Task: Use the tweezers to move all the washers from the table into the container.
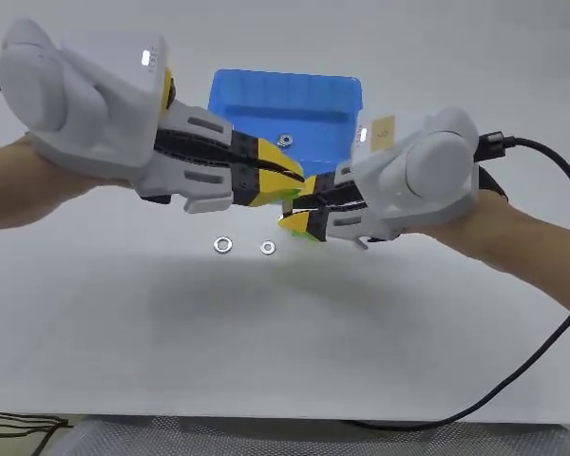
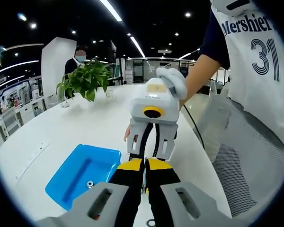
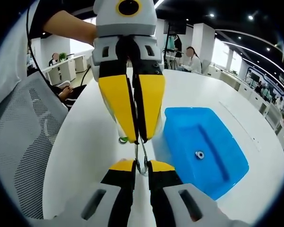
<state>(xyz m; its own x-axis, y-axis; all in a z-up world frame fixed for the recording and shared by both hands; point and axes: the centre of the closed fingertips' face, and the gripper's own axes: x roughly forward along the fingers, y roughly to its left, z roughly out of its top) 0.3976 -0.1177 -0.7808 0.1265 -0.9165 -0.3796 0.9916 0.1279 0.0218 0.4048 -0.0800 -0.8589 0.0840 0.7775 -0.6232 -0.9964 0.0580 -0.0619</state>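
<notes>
My left gripper [image 1: 290, 178] and right gripper [image 1: 296, 215] meet tip to tip above the table, just in front of the blue container [image 1: 230, 100]. In the right gripper view, thin metal tweezers [image 3: 140, 153] run between the left gripper's yellow jaws [image 3: 135, 135] and my right gripper [image 3: 141, 168]; both pairs of jaws look closed on them. One washer [image 1: 285, 141] lies inside the container [image 3: 227, 165]. Two washers [image 1: 223, 246] [image 1: 268, 248] lie on the white table below the grippers. The left gripper [image 2: 145, 166] faces the right gripper's front.
A black cable [image 1: 541, 351] trails from the right gripper across the table's right side to the front edge. A mesh chair [image 3: 23, 156] stands by the table. A potted plant [image 2: 85, 80] sits farther along the table, with people in the background.
</notes>
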